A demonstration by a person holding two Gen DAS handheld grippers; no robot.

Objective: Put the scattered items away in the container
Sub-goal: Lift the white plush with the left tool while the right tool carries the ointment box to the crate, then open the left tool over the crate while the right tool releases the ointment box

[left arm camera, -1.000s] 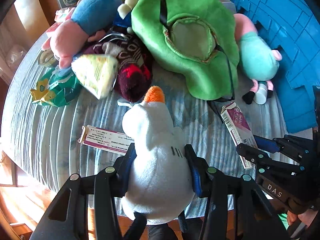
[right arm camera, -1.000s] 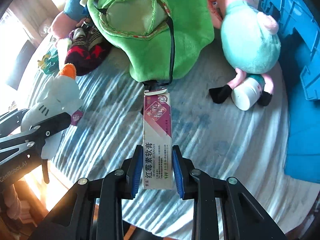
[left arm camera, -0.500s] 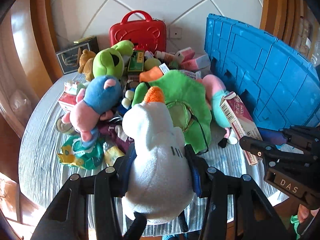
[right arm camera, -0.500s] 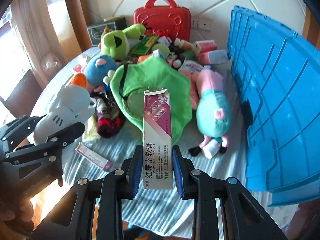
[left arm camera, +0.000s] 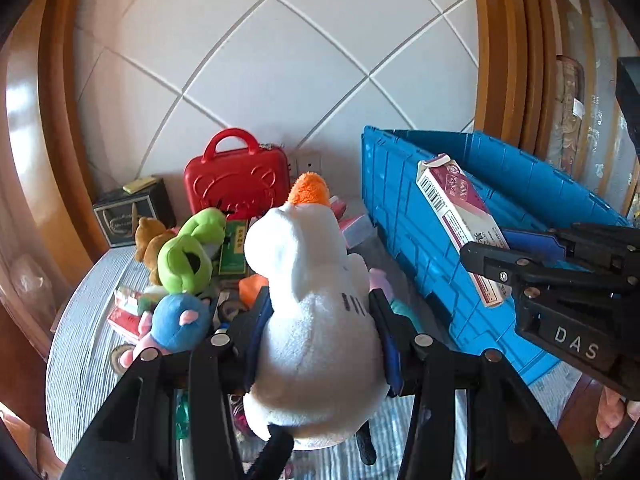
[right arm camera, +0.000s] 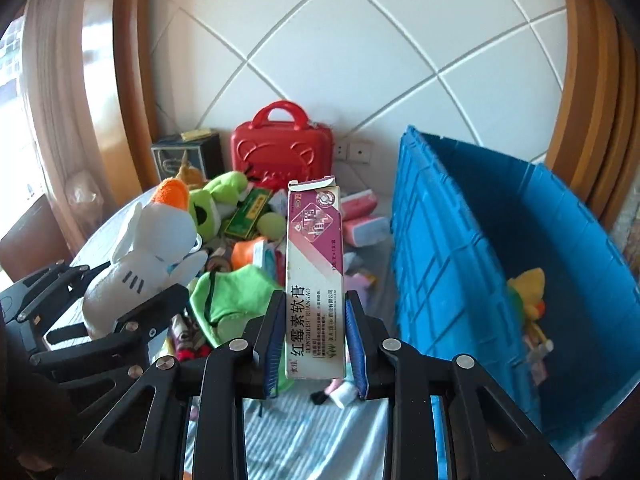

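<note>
My left gripper (left arm camera: pixel 318 324) is shut on a white plush toy (left arm camera: pixel 316 316) with an orange tip, held high above the table. My right gripper (right arm camera: pixel 314 324) is shut on a purple and white ointment box (right arm camera: pixel 314 276), held upright. The box also shows in the left wrist view (left arm camera: pixel 460 232), in front of the blue crate (left arm camera: pixel 420 216). The blue crate (right arm camera: pixel 460 248) stands open at the right, with a yellow plush toy (right arm camera: pixel 528 292) inside. The white plush (right arm camera: pixel 148 256) shows at the left of the right wrist view.
A pile of toys and boxes covers the round table (left arm camera: pixel 80 344): a green frog plush (left arm camera: pixel 188 256), a blue and pink plush (left arm camera: pixel 176 324), a green hat (right arm camera: pixel 236 300), a red case (right arm camera: pixel 284 148), a dark box (left arm camera: pixel 132 212). A tiled wall stands behind.
Both grippers have risen well above the table with their items and tilted up. The view went from the tabletop to the wall and the crate's open top.
</note>
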